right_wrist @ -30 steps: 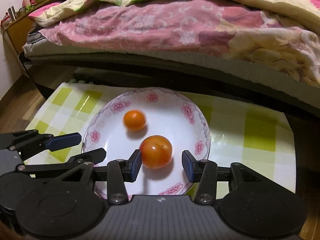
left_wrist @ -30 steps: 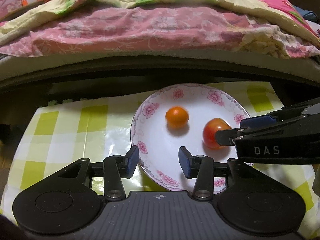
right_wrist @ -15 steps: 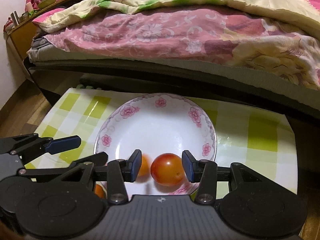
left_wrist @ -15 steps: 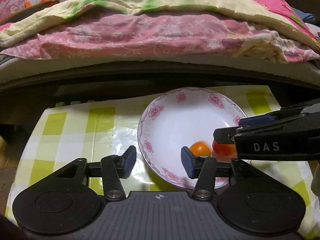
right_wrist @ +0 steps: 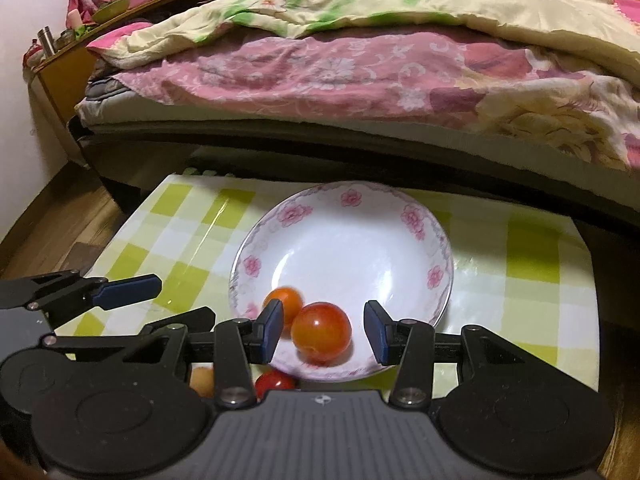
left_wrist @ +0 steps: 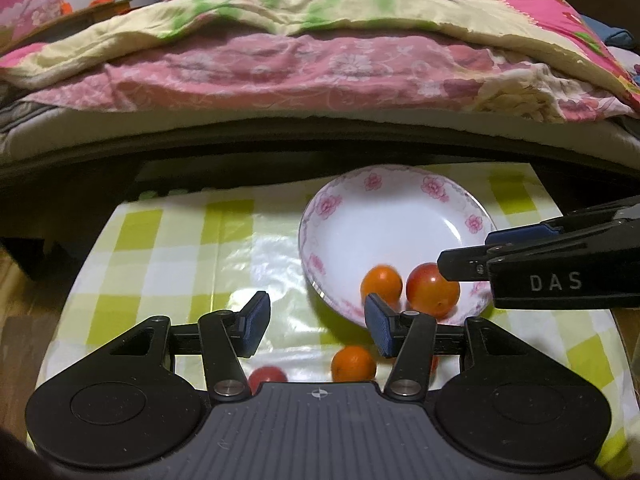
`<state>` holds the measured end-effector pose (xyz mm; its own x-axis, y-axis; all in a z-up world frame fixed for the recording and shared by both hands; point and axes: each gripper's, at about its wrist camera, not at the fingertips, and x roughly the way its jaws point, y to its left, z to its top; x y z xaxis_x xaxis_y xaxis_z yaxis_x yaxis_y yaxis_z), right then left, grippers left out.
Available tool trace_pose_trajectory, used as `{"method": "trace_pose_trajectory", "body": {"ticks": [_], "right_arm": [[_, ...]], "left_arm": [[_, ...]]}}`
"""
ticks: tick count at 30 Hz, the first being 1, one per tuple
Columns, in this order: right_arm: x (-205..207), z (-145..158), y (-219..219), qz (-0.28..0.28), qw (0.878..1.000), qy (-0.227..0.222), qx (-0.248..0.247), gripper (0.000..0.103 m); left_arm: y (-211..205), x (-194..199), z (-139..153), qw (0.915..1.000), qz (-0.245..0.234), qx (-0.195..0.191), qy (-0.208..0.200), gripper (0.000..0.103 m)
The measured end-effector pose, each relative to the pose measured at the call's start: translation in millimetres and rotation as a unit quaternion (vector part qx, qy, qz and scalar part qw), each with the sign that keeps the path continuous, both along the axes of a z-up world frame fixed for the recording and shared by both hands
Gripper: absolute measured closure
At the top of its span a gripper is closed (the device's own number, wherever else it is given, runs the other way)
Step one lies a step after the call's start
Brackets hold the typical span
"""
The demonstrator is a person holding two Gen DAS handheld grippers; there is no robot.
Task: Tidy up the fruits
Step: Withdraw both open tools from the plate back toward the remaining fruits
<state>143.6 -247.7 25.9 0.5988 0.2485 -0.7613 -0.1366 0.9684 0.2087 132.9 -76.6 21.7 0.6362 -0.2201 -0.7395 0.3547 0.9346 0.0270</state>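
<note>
The right tool (right_wrist: 320, 328) is spread wide, its blue pads flanking but not touching the red-orange tomato (right_wrist: 321, 332) that sits in the near part of the flowered plate (right_wrist: 436, 240). A smaller orange tomato (right_wrist: 285, 300) lies just behind it on the left, touching it. The left tool (left_wrist: 316, 320) is also spread, gripping nothing, and hovers over the checked cloth of the bench (left_wrist: 160, 264) at the plate's left rim. Below its pads, two more small fruits rest on the cloth outside the plate: an orange one (left_wrist: 353, 363) and a red one (left_wrist: 267, 377), both near the bench's front edge. The far two thirds of the plate are bare white. Left of the plate the cloth lies open up to its left edge; to the right a narrower strip stays free. Directly beyond the bench's far edge runs the dark bed frame (right_wrist: 360, 148) with its pink floral quilt (right_wrist: 340, 72). The right tool's side, seen from the left wrist, reads "DAS" (left_wrist: 555, 281).
</note>
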Motion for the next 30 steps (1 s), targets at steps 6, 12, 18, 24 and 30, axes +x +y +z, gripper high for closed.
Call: {"method": "trace_pose_trajectory", "body": {"ticks": [6,12,18,24,30], "right_arm": [[-20,-2,10,0.013,1.0,0.009,0.009,0.054],[-46,-8,26,0.036,0.999,0.024,0.013,0.054],[-69,-18,47,0.071,0.997,0.042,0.013,0.054],[-81,-28,78,0.126,0.991,0.047,-0.009,0.054],[-77,-44,95,0.15,0.987,0.047,-0.027,0.054]], "left_arm": [[14,-16,1,0.9999,0.01,0.003,0.008,0.042],[34,-32,0,0.9996,0.02,0.0,0.021,0.042],[59,-50,3,0.9992,0.031,-0.005,0.023,0.04],[83,-55,8,0.9983,0.049,-0.023,0.024,0.039],[93,-57,4,0.9979,0.046,-0.031,0.033,0.038]]}}
